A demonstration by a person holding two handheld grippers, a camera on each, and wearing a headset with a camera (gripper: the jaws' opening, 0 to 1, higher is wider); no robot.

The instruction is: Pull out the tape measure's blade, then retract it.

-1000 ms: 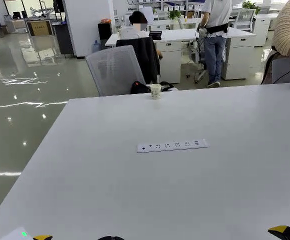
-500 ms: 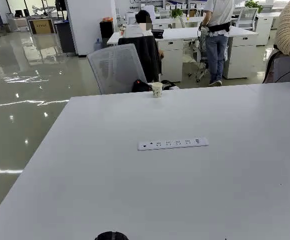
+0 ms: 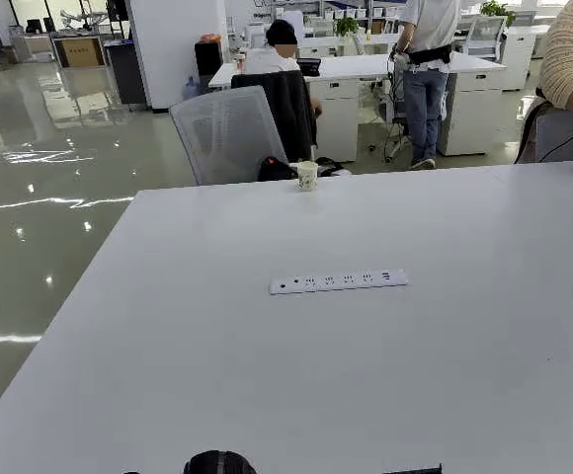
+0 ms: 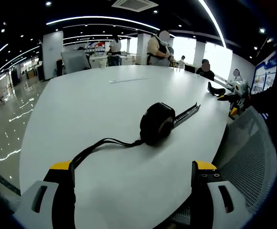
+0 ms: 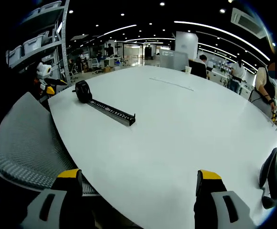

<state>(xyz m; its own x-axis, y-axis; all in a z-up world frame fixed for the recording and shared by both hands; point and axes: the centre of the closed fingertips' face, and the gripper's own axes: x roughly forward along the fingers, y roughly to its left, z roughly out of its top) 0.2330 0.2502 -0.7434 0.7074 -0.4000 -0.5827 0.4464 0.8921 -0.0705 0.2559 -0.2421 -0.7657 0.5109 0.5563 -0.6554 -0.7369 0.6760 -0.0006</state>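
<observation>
A black tape measure (image 4: pixel 157 123) lies on the white table (image 4: pixel 105 100) near its front edge, with a short length of blade (image 4: pixel 186 113) drawn out and its black wrist strap (image 4: pixel 100 145) trailing toward me. My left gripper (image 4: pixel 132 167) hovers open just short of the strap, touching nothing. My right gripper (image 5: pixel 138 175) is open too, off the table edge, well away from the tape measure (image 5: pixel 83 90) and its blade (image 5: pixel 112 112). In the head view the top of the case (image 3: pixel 219 462) and the blade's end (image 3: pixel 412 470) peek in at the bottom edge.
A white power strip (image 3: pixel 338 281) lies mid-table and a paper cup (image 3: pixel 307 176) stands at the far edge. A grey mesh chair (image 5: pixel 24 138) sits by the table's near side. People and desks are beyond the table.
Both grippers' yellow jaw tips, at the bottom edge of the head view a second ago, have drawn back toward me. The tape measure has not moved.
</observation>
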